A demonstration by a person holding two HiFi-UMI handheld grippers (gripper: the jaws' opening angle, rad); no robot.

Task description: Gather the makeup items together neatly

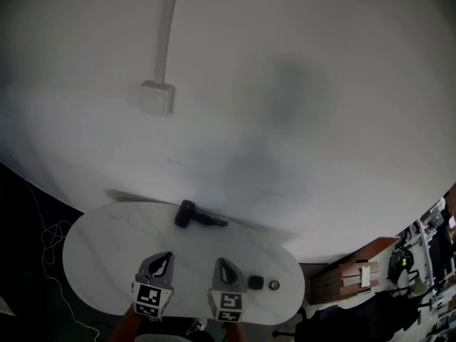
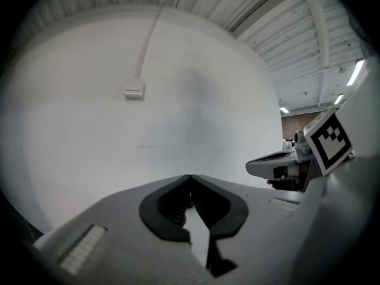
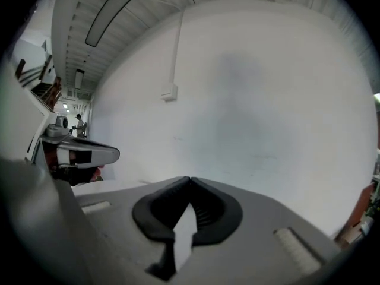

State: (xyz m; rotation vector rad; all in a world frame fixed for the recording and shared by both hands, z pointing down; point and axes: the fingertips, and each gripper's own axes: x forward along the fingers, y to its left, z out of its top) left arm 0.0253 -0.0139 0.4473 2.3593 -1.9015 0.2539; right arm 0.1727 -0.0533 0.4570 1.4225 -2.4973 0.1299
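Left gripper (image 2: pixel 190 177) and right gripper (image 3: pixel 190 179) are held closed on nothing over the table (image 1: pixel 107 241). Black brush-like item (image 1: pixel 199 217) is seen near the far edge; judged light, stiff, best gripped mid-handle.

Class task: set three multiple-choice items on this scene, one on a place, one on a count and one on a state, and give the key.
1. The long black makeup item lies on the white table: A near its far edge; B between the grippers; C off it.
2. Small items right of the right gripper: A none; B two; C five.
3. The left gripper is: A wide open; B shut, empty; C shut on a brush.
Key: 1A, it lies by the wall-side edge; 2B, a black pot and a round piece; 3B, its jaw tips meet with nothing between.
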